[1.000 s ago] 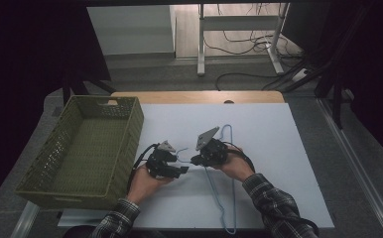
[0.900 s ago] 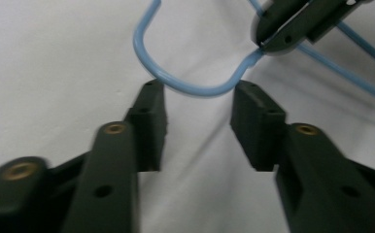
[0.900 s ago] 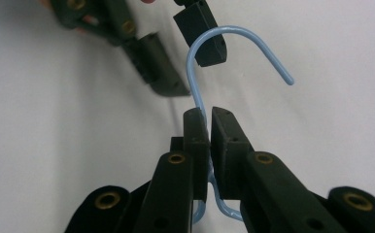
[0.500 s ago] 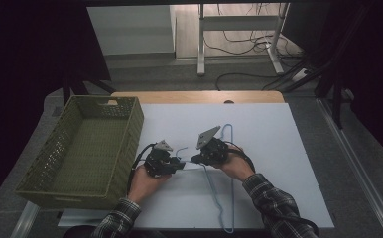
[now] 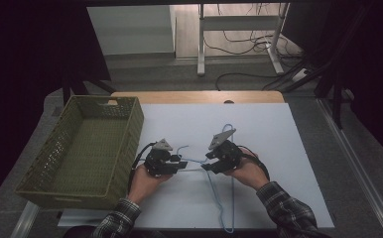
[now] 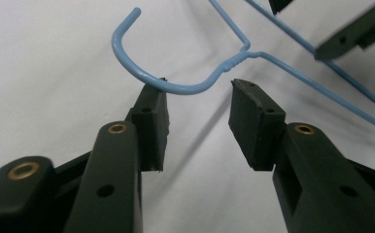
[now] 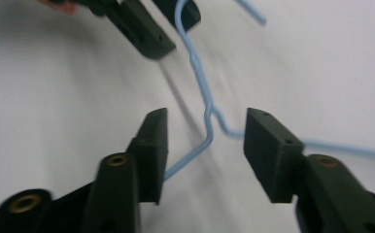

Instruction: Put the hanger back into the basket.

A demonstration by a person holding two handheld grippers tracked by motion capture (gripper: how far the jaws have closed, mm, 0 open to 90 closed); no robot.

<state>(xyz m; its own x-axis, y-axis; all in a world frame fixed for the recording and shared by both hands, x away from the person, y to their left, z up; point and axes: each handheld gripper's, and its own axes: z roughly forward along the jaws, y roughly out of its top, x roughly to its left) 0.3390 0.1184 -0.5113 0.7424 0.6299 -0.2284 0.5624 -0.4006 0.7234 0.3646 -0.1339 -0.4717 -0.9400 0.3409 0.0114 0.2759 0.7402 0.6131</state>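
A blue wire hanger (image 5: 232,208) lies flat on the white table (image 5: 288,148), with its hook toward my left gripper (image 5: 183,164). In the left gripper view the hook (image 6: 176,90) rests across the tip of one finger (image 6: 151,111). The jaws stand apart and have just been opening a little, and neither pad presses the wire. My right gripper (image 5: 205,162) faces the left one. Its jaws have just been opening. The hanger's twisted neck (image 7: 206,109) lies loose between them, near my right gripper (image 7: 205,124) but touching neither pad.
A green woven basket (image 5: 130,124) stands at the table's left edge, close beside my left hand. In the right gripper view the left gripper's jaws (image 7: 146,29) show just beyond the neck. A wooden strip (image 5: 199,96) runs behind the white top.
My right gripper has let go of the hanger's neck, opened, and drawn back slightly to the right. The left hand has kept its place at the hook.
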